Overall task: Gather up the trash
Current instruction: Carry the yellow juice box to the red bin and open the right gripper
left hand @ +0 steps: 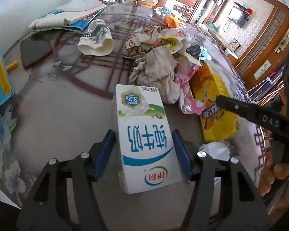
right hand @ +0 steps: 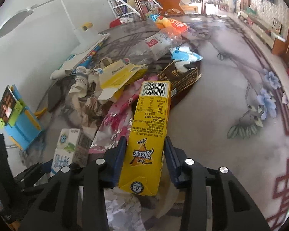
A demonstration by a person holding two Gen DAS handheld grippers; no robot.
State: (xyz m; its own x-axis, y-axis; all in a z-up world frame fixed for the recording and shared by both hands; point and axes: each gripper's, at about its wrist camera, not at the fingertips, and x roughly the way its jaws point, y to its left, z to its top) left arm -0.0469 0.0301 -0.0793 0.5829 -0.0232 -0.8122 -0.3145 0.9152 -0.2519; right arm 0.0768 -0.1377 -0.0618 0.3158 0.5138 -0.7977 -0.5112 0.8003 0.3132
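Glass-topped table (right hand: 221,100) with a floral and lattice pattern, living room behind, heaped with litter. Item one: white and blue milk carton (left hand: 144,140), lying at six o'clock in my left wrist view, just in front of the crumpled paper heap (left hand: 158,67) at twelve o'clock. Its long axis runs straight along the fingers, printed top end pointing away from me towards the heap, base end nearest the camera. I read it as a small, light, probably empty carton: stiff at the folded edges, soft on the broad panels, waxy and a little slippery. My left gripper (left hand: 144,144) straddles its narrow sides at mid-length; the blue pads sit at or just off the walls, so I judge it bracketed rather than firmly clamped. Item two: yellow drink carton (right hand: 150,140), at six o'clock in my right wrist view, beside the pink wrapper (right hand: 117,119) at nine o'clock. Long axis again along the fingers, barcode end pointing away at twelve o'clock, folded end towards me. My right gripper (right hand: 145,157) is closed on its lower third, pads pressing both side walls. Same handling: light, crushable, so I favour a modest squeeze near the stiff corners. Both cartons sit close together, milk carton to the left of the yellow one.
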